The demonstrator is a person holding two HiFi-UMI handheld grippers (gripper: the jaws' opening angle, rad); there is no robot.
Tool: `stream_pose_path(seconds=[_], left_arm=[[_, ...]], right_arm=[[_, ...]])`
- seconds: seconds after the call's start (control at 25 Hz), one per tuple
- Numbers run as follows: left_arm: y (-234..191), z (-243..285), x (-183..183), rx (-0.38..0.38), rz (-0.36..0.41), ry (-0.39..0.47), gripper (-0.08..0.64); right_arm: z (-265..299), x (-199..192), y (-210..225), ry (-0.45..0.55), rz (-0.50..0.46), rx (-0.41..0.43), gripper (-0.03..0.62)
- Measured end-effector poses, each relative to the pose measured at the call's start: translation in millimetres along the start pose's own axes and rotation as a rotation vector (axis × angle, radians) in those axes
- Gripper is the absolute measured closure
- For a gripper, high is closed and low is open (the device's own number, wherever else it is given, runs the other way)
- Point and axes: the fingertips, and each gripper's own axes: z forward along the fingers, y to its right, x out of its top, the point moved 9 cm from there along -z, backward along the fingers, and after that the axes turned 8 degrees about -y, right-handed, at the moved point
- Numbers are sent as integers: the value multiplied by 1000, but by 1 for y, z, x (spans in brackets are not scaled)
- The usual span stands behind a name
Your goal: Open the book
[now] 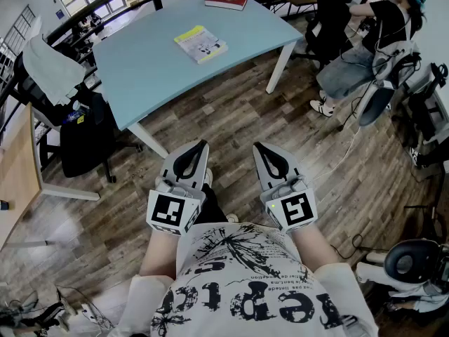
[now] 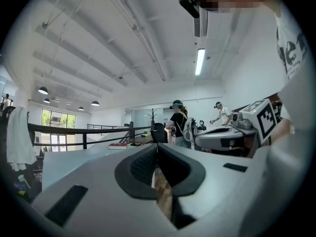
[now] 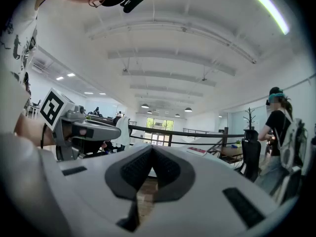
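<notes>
We have not started yet, we think: our left gripper (image 1: 201,147) and right gripper (image 1: 260,149) are both pinched shut and empty, well apart from the closed yellow book (image 1: 200,44) on the blue table (image 1: 140,72), so next we should step close and reach.

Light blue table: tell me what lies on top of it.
A closed yellow-and-white book lies near the middle of the light blue table; a closed red book lies at its far edge. Their covers hide the pages.
</notes>
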Motion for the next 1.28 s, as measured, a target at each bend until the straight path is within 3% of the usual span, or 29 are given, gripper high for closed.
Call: stream_pose_path(seconds=[0.68,0.96,1.28], left_arm=[[-9,63,-5,0,-33,-62,539],[-54,131,-8,11,-65,-85,538],[-134,244,7,19,-106,-102,538]], right_arm=[[34,-20,48,-58,68,34,583],[93,-25,89,-81,50,23,583],[203,-11,170,-114,32,9,583]])
